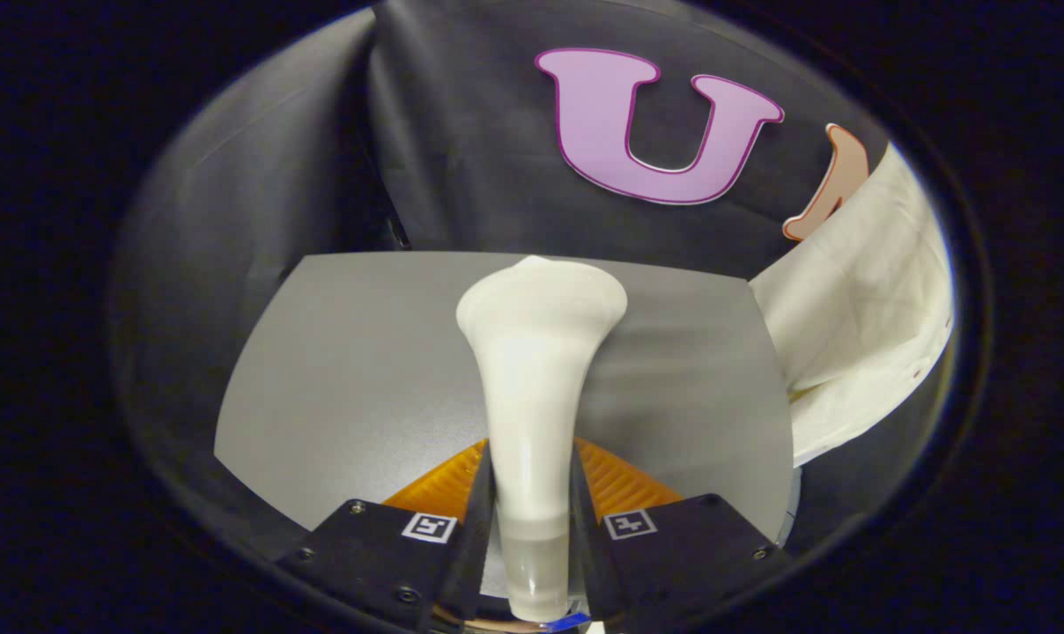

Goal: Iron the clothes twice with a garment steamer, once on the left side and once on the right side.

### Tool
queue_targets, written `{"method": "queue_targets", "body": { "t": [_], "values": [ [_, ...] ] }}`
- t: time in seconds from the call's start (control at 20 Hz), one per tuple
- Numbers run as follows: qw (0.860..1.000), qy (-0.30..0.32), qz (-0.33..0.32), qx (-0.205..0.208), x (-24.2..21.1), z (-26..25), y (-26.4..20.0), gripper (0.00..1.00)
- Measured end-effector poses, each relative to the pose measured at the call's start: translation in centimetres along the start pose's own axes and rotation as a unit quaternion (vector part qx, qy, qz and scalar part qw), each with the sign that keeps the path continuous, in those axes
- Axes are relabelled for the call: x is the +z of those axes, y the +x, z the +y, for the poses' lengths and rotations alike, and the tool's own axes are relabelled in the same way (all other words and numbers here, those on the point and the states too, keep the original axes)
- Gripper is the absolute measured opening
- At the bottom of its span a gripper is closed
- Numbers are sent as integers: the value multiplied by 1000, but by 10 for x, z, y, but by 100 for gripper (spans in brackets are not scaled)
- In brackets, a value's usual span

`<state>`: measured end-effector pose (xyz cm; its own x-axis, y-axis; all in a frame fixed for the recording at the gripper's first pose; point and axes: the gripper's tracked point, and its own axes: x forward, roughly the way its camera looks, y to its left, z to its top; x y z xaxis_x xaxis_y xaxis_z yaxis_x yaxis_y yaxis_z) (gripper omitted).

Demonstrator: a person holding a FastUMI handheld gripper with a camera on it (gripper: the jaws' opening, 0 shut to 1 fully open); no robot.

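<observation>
A white garment steamer [532, 387] runs forward from between my fingers, its narrow handle pinched on both sides and its wide head flaring out ahead over the grey table [347, 370]. My gripper [532, 493] is shut on that handle. A white garment [858, 326] hangs to the right of the table, beyond and to the right of the steamer head, with creases across it. The steamer head is apart from the cloth.
The grey table ends at a far edge just behind the steamer head, with the black booth wall [461, 150] rising behind it. A grey cloth panel [232, 211] stands to the left.
</observation>
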<state>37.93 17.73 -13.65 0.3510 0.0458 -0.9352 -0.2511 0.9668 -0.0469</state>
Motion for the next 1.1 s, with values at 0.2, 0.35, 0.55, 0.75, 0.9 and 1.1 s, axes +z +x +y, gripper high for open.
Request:
{"method": "queue_targets", "body": {
  "t": [0.2, 0.35, 0.55, 0.75, 0.9, 1.1],
  "values": [
    [999, -3, -40, 12, 10, 3, 1, 47],
    [998, -8, -65, 19, 7, 3, 0, 47],
    [987, 25, -156, 11, 21, -7, -30, 43],
    [968, 52, -244, 34, 22, -16, -75, 42],
    [941, 74, -328, 46, 8, -30, -111, 41],
    [913, 90, -398, 33, -16, -60, -150, 42]
  ]
}}
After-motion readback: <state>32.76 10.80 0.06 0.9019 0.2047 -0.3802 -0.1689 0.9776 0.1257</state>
